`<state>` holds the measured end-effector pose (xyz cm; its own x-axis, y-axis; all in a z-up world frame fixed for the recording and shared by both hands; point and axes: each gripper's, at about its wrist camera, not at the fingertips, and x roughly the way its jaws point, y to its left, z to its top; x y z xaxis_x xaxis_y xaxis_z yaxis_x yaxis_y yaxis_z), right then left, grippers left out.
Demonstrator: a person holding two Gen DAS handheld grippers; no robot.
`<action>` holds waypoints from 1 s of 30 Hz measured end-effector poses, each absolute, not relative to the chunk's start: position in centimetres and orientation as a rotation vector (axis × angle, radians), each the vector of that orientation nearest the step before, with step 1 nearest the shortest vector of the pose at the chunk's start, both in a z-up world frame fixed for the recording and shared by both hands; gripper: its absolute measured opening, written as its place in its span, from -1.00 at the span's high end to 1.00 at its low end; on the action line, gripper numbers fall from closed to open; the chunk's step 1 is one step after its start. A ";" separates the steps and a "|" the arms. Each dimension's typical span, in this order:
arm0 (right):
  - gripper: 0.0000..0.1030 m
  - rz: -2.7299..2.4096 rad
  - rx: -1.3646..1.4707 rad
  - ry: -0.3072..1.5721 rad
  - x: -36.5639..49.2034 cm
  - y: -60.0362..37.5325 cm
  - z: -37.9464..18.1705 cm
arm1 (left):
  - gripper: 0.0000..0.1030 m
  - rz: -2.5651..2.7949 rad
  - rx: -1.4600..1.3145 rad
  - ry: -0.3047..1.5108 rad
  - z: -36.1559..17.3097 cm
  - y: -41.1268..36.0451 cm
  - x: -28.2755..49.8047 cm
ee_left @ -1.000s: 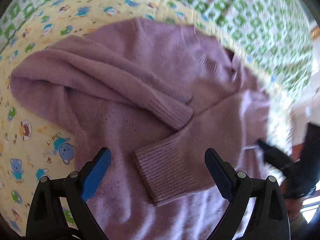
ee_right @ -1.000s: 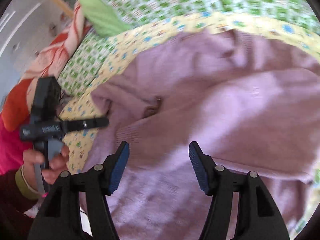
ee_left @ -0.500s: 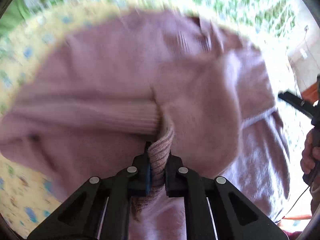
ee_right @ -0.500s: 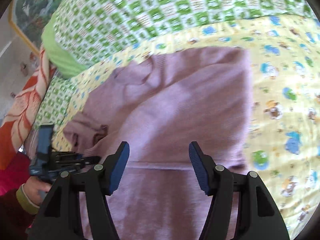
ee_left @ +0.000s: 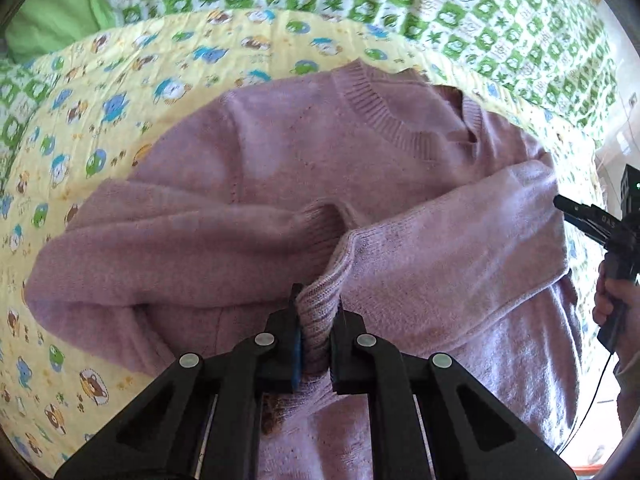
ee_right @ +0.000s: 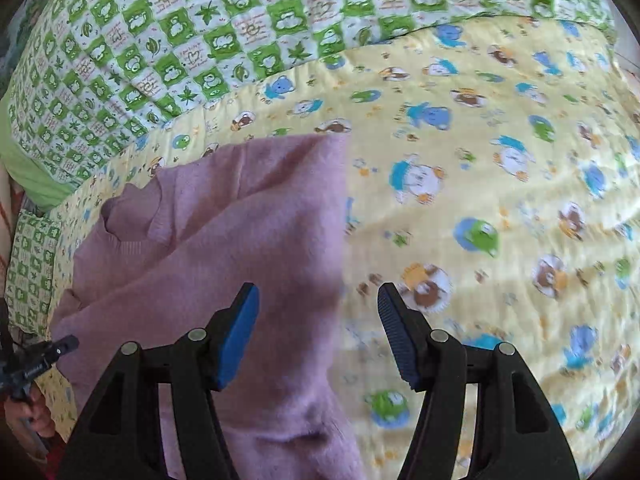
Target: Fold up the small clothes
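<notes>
Your left gripper [ee_left: 316, 320] pinches the sleeve cuff [ee_left: 320, 304]; the sweater [ee_left: 304, 160] body lies ahead. Your right gripper [ee_right: 318, 332] gapes empty over its side edge.

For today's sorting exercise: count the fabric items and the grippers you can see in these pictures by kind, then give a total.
Pink sweater: 1
Yellow cartoon blanket: 1
Green checked quilt: 1
Grippers: 2, left gripper and right gripper
Total: 5

Right of sweater [ee_right: 224, 240]: bare yellow blanket [ee_right: 480, 200], room to pass.
Far side: green checked quilt [ee_right: 180, 40] rises.
Sweater's middle: crossed sleeves [ee_left: 400, 248], left gripper [ee_left: 316, 320] clamping cuff.
</notes>
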<state>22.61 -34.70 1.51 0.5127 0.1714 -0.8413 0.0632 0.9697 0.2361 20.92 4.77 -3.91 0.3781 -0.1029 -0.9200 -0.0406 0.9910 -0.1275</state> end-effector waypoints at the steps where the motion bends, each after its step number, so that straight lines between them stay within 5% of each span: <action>1: -0.22 0.073 0.246 1.037 23.1 -34.4 1.3 | 0.84 -0.035 -0.144 1.190 -4.3 4.9 20.8; 4: -0.17 0.095 0.219 1.055 23.7 -32.8 0.6 | 0.84 -0.032 -0.175 1.197 -4.6 5.3 20.4; 6: 0.68 0.120 0.206 1.083 23.9 -32.1 -0.2 | 0.84 -0.038 -0.173 1.187 -4.4 4.9 20.6; 7: 0.83 0.127 0.192 1.099 24.0 -31.9 -0.4 | 0.84 -0.046 -0.177 1.180 -4.2 4.7 20.7; 13: 0.84 0.058 0.215 1.011 24.4 -35.9 3.5 | 0.85 -0.114 -0.136 1.161 -3.9 1.7 22.5; 20: 0.84 0.029 0.136 1.060 24.6 -36.1 1.1 | 0.80 -0.124 -0.169 1.209 -5.7 2.6 22.8; 22: 0.82 0.007 0.086 1.069 24.7 -35.5 0.5 | 0.66 -0.120 -0.159 1.209 -5.5 2.9 22.1; 24: 0.72 -0.006 0.085 1.077 24.7 -35.3 0.6 | 0.56 -0.112 -0.164 1.198 -4.8 3.5 21.2; 28: 0.10 -0.032 0.090 1.035 23.6 -35.1 2.7 | 0.53 -0.070 -0.208 1.173 -3.6 5.6 19.5; 30: 0.01 -0.013 0.108 0.996 22.5 -35.0 4.0 | 0.52 -0.049 -0.229 1.166 -3.2 6.7 18.9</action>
<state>22.52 -34.96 4.02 0.5442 0.0386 -0.8380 0.0607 0.9945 0.0852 18.87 6.66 -3.17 0.3955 -0.1565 -0.9050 -0.0800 0.9758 -0.2037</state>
